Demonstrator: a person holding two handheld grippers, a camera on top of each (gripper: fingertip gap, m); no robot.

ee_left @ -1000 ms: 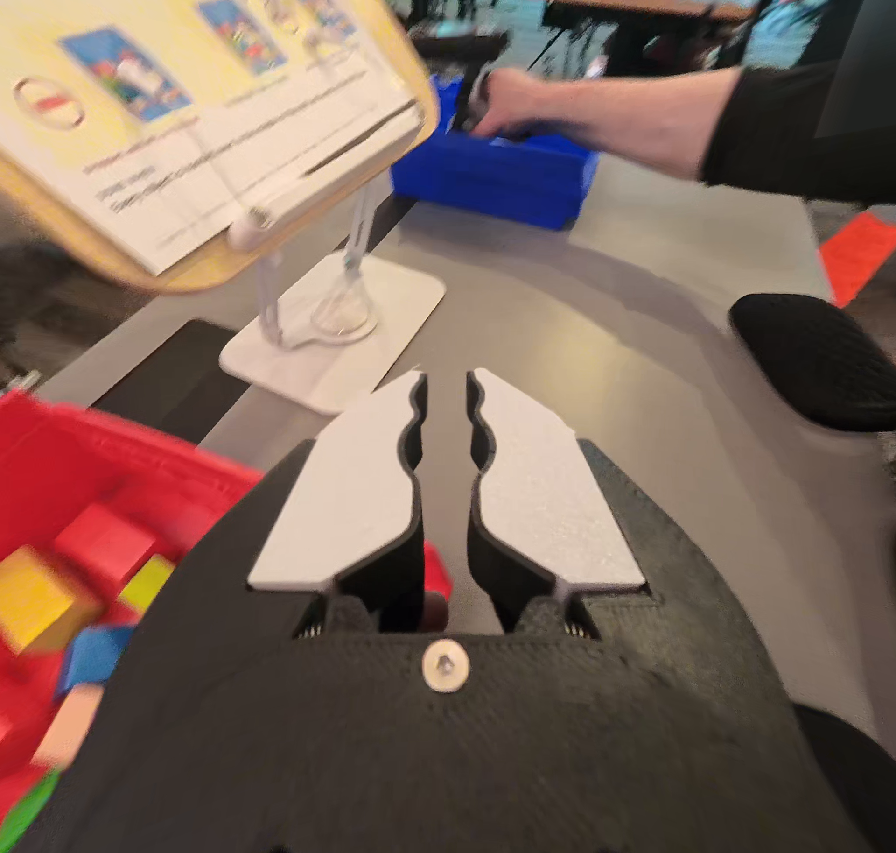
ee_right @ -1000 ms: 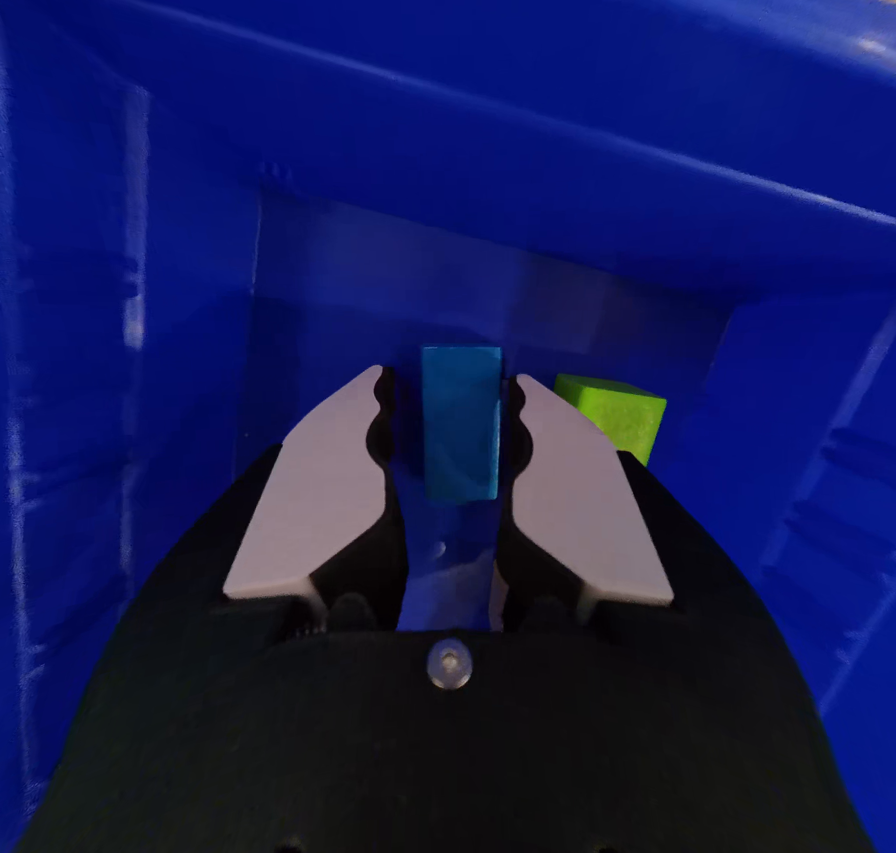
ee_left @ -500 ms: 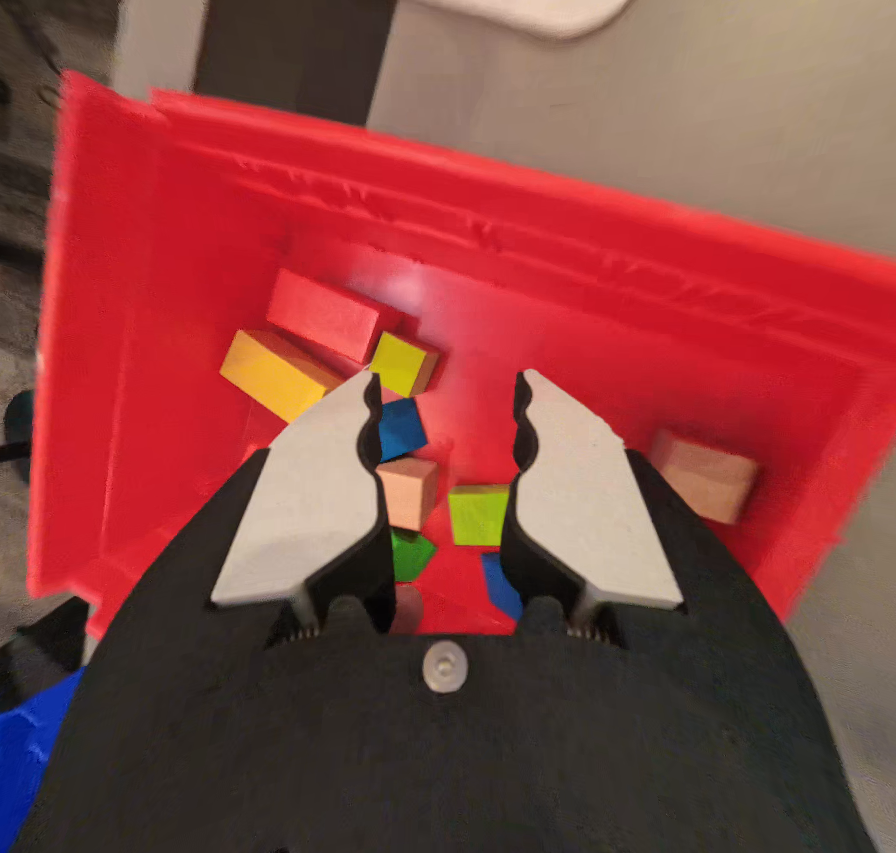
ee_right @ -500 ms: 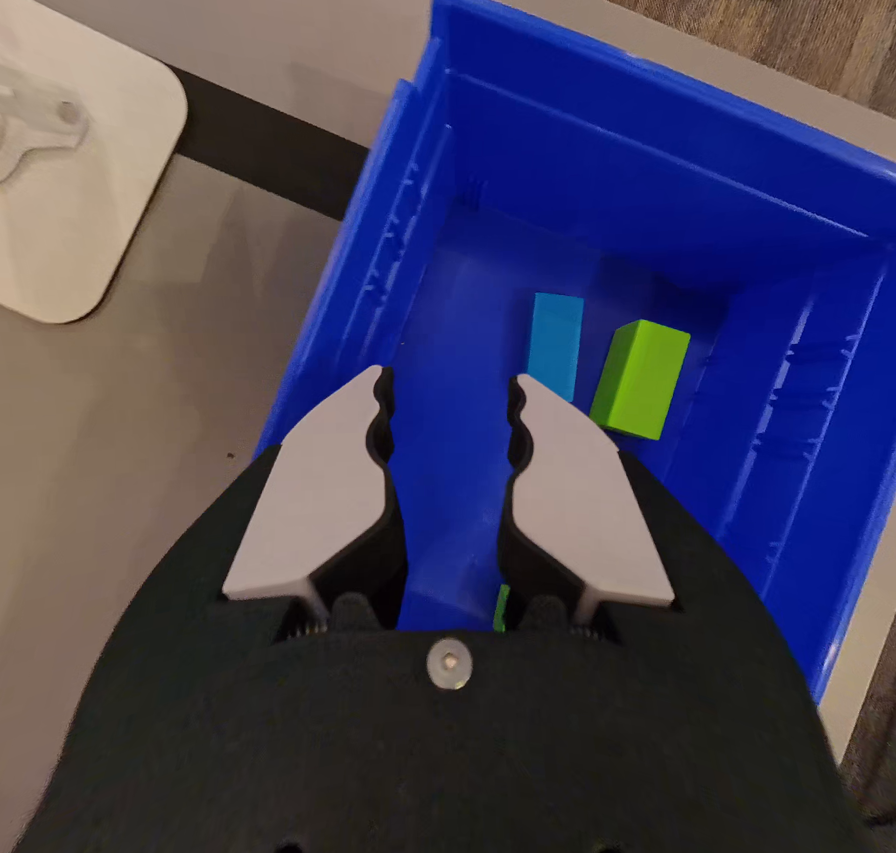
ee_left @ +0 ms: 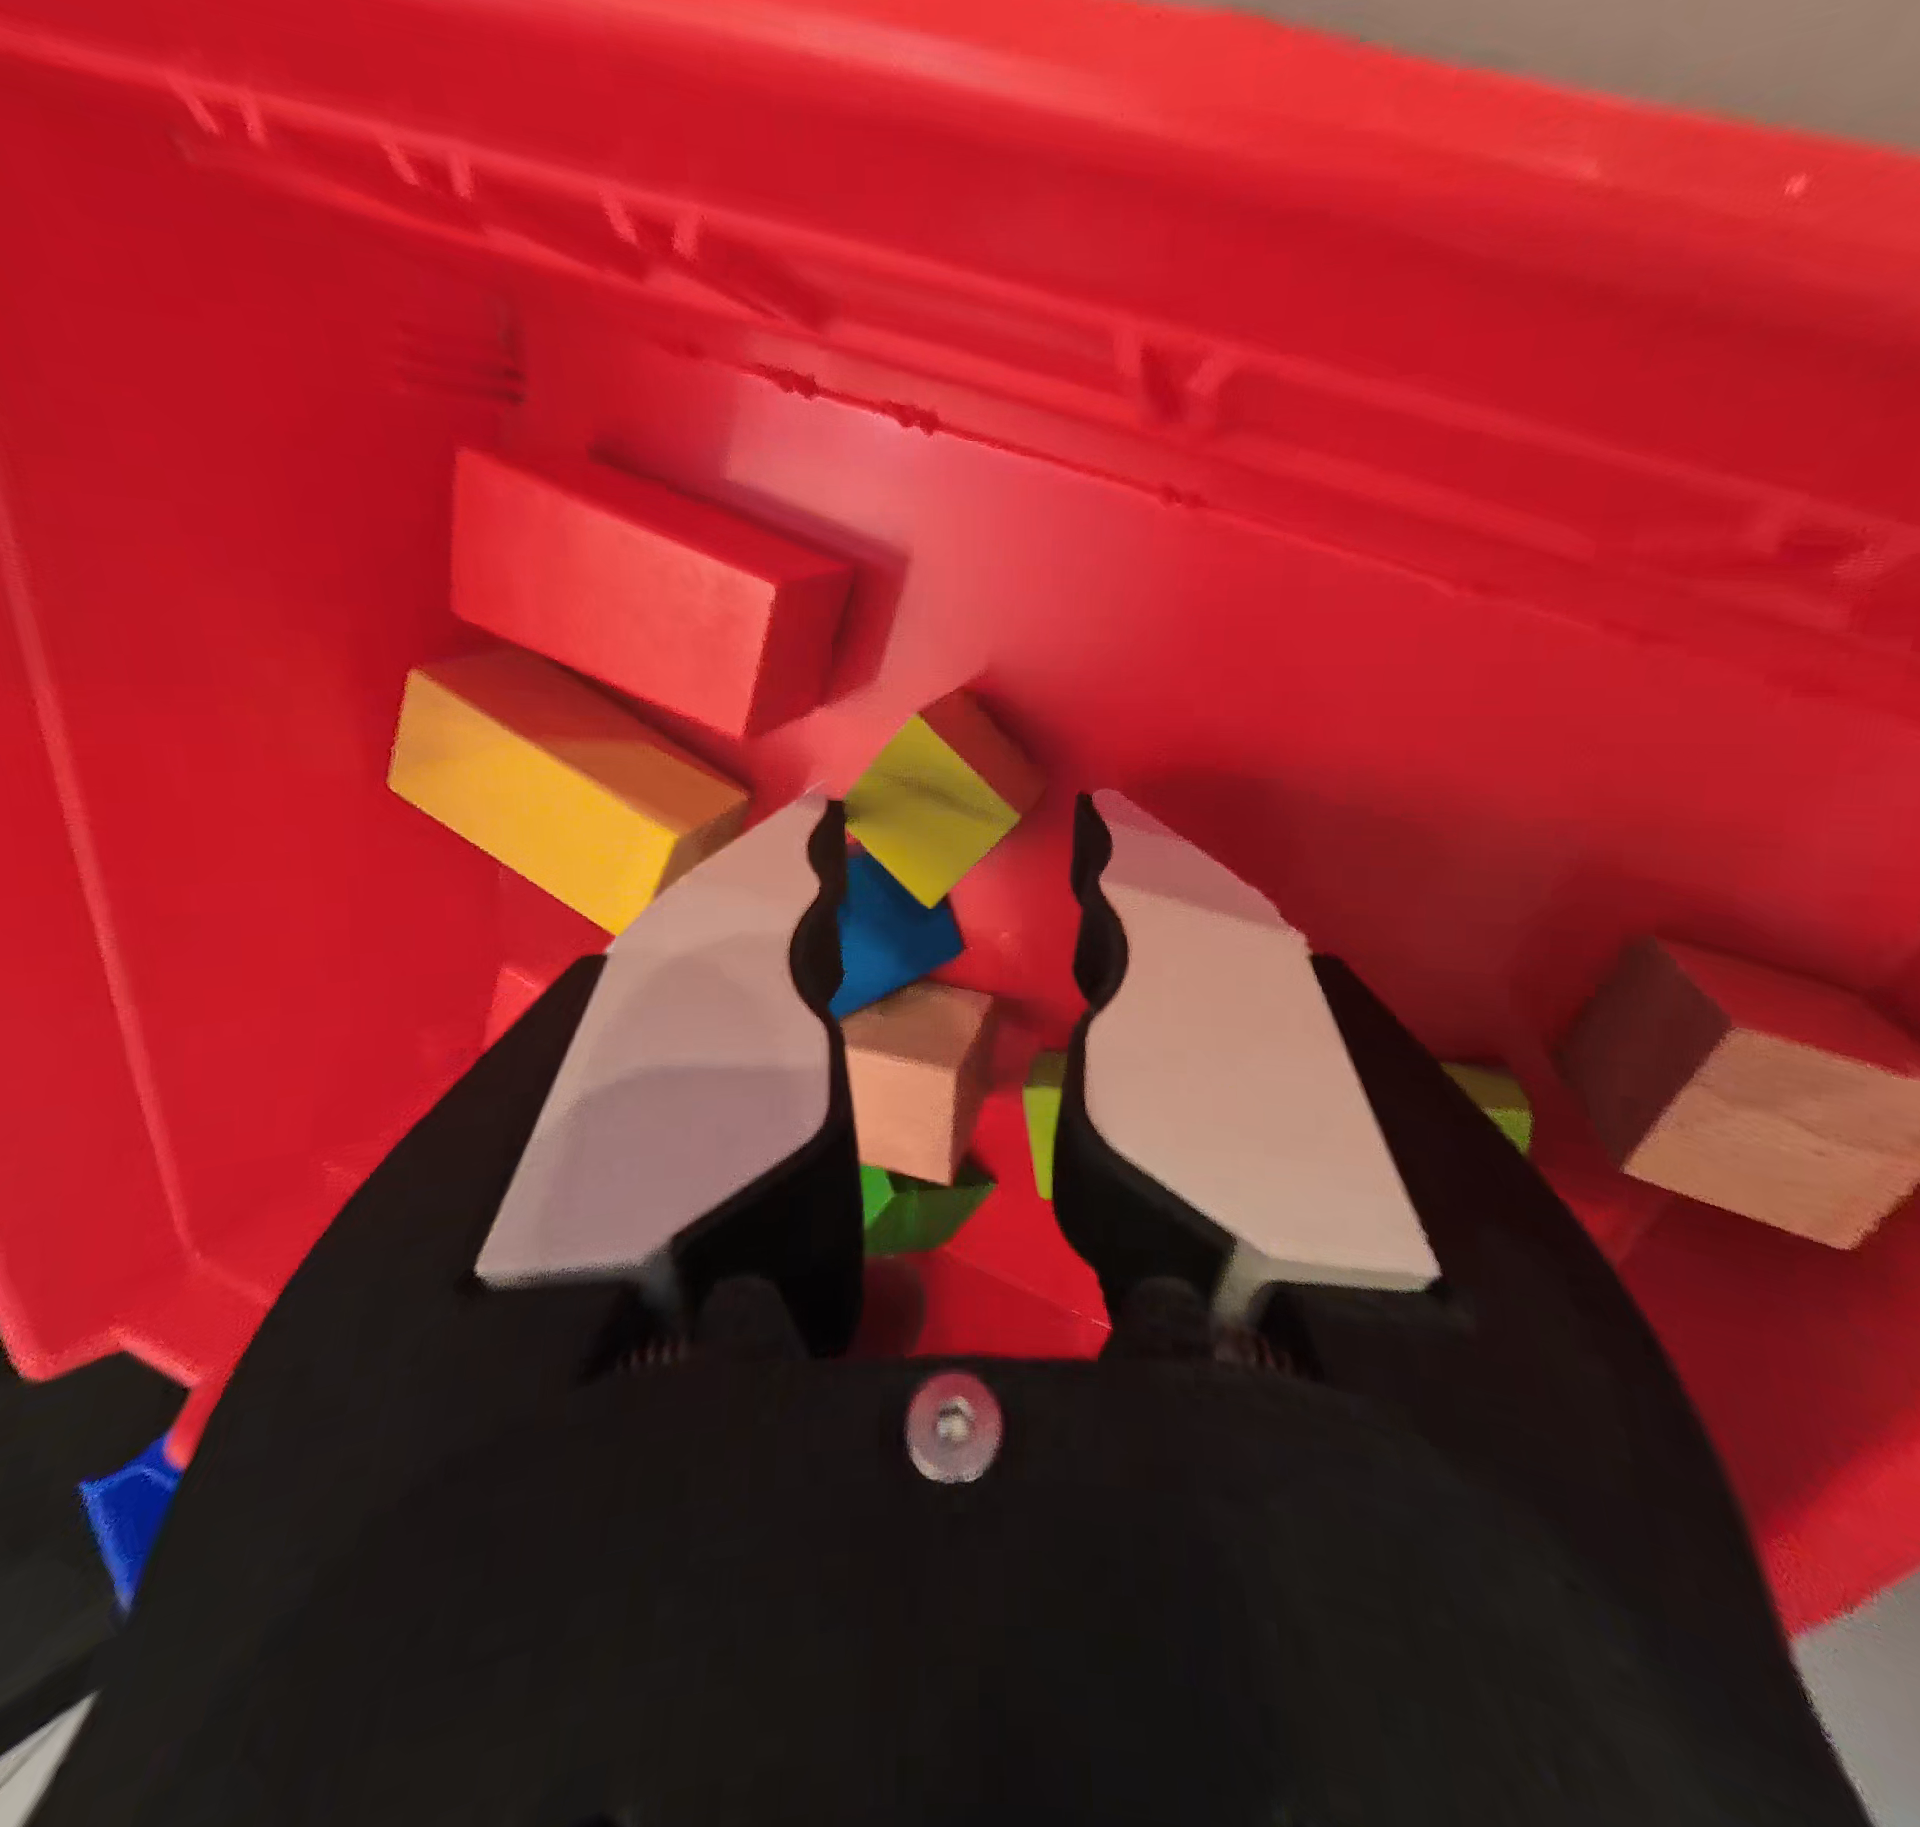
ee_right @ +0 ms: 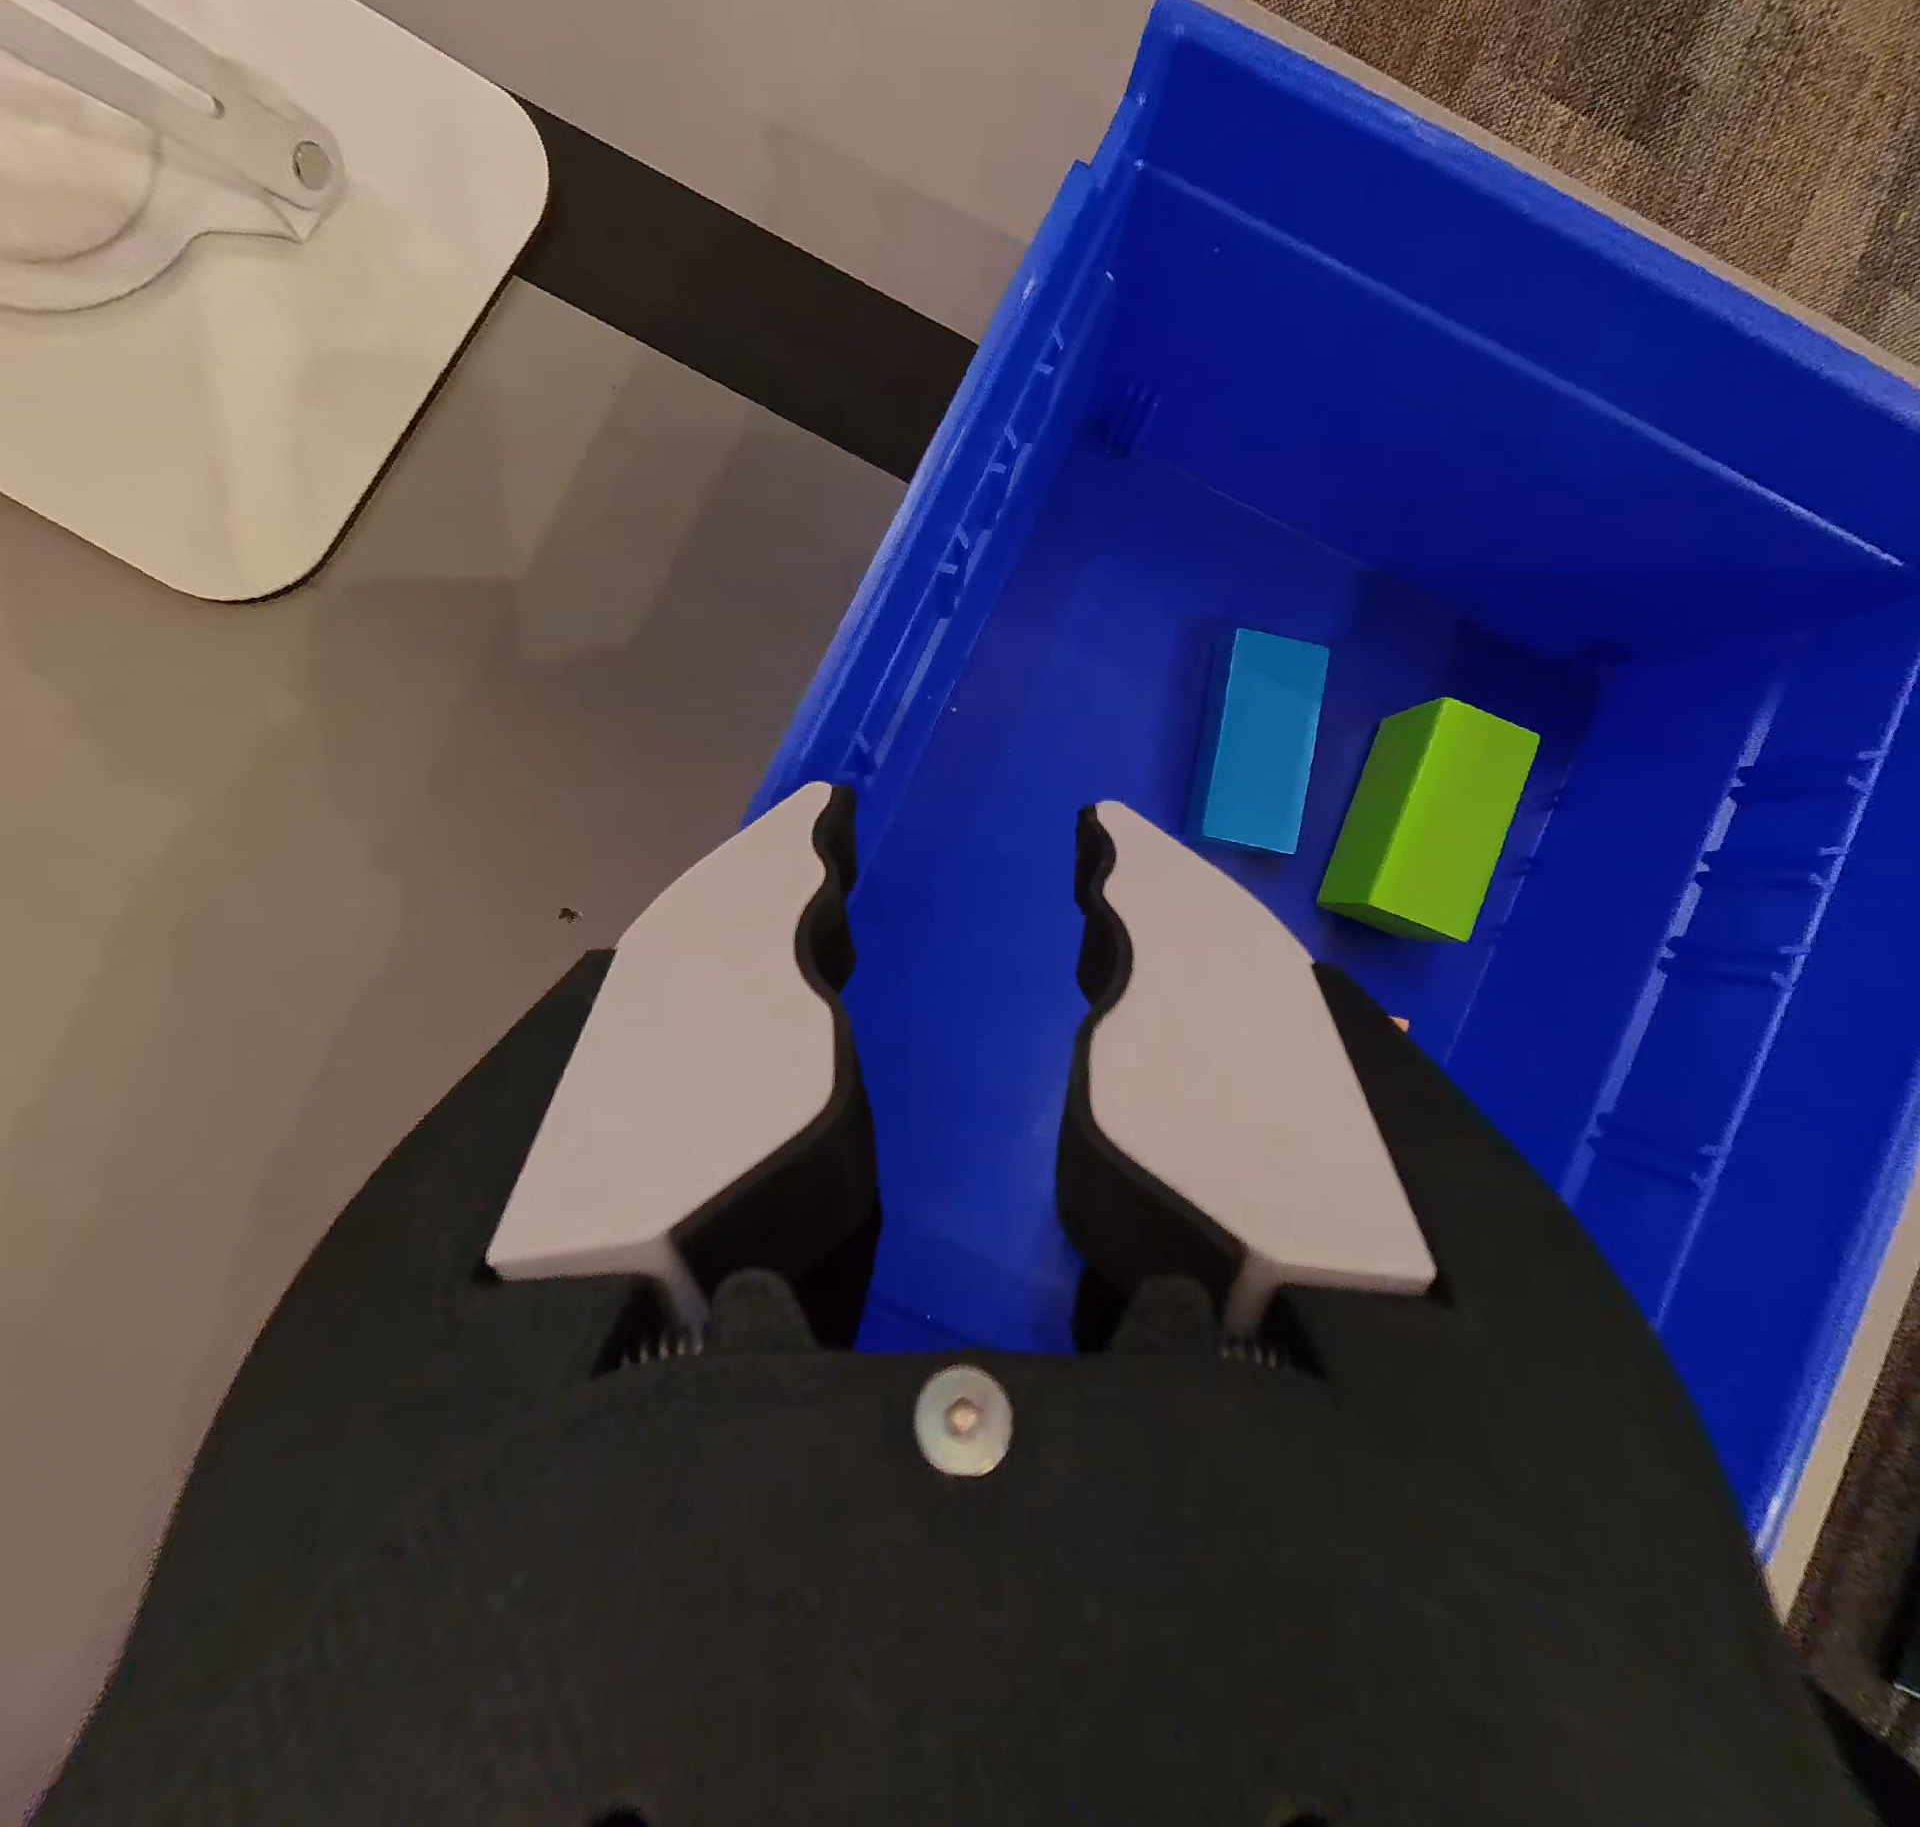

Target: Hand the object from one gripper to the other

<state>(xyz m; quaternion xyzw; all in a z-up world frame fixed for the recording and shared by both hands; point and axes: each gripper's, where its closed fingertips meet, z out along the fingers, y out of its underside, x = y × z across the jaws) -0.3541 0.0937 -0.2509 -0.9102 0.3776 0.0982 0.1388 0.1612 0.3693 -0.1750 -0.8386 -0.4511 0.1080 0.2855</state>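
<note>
1. The left gripper [ee_left: 951,811] hangs inside the red bin [ee_left: 1351,250], its jaws parted and clamping nothing; the blocks seen between the fingers lie on the bin floor below them.
2. Nearest those fingers, from 6 towards 12 o'clock, lie a dark green block [ee_left: 914,1211], a tan cube [ee_left: 914,1081], a blue block [ee_left: 888,930] and a yellow-green cube [ee_left: 930,821] just at the fingertips.
3. Farther out, a yellow brick [ee_left: 561,790] sits at 10 o'clock with a red brick [ee_left: 634,582] beyond it at 11; a bigger tan block [ee_left: 1756,1102] lies at 3 o'clock.
4. The right gripper [ee_right: 956,811] hovers over the near edge of the blue bin [ee_right: 1558,250], also spread and bare.
5. At its 2 o'clock, well clear of the fingers, a light blue block [ee_right: 1257,743] and a green block [ee_right: 1434,821] lie side by side.
6. Judging by looks, the object to hand over is one of the left bin's painted wooden blocks: light, rigid, not fragile, faces somewhat slick. I would pinch two flat parallel faces near one end, leaving the other end free for the receiving jaws.
</note>
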